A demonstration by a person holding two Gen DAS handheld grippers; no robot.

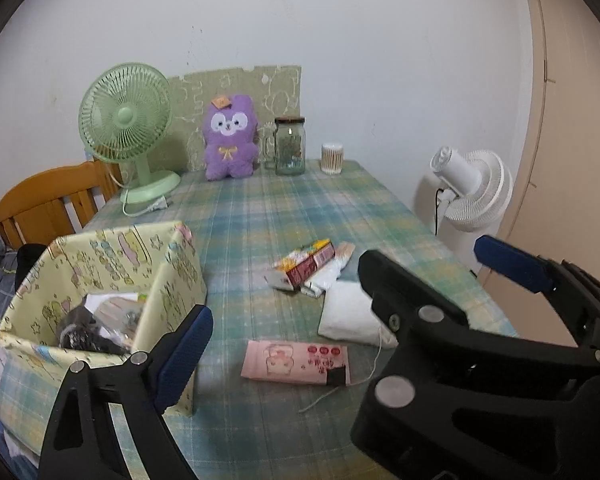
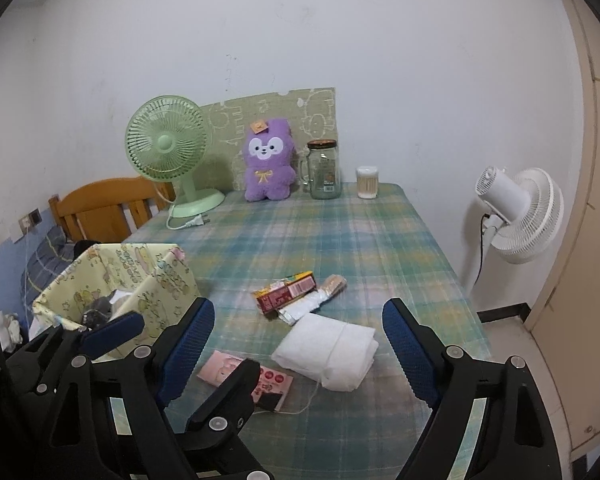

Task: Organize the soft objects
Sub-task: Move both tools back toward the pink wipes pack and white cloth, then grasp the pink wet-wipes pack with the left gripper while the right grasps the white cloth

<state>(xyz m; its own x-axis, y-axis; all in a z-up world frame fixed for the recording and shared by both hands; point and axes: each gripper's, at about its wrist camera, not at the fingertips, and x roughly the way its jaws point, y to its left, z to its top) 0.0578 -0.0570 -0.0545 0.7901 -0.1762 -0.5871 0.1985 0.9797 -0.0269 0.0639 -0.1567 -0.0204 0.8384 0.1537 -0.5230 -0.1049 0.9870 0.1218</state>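
Right wrist view is showing the right gripper [image 2: 300, 332] spreading empty above the white folded cloth [image 2: 328, 350], seemingly lining up a grasp, while the left gripper [image 2: 112, 330] is hovering, likewise unclenched, beside the yellow fabric bin [image 2: 156, 276].

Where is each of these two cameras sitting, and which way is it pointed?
Left wrist: on the left hand-held gripper, facing the wall across the plaid table; the right hand-held gripper crosses in front.
Right wrist: on the right hand-held gripper, same direction; the left one shows at lower left.
Shared: purple plush, green fan, white cloth bundle, yellow fabric box.
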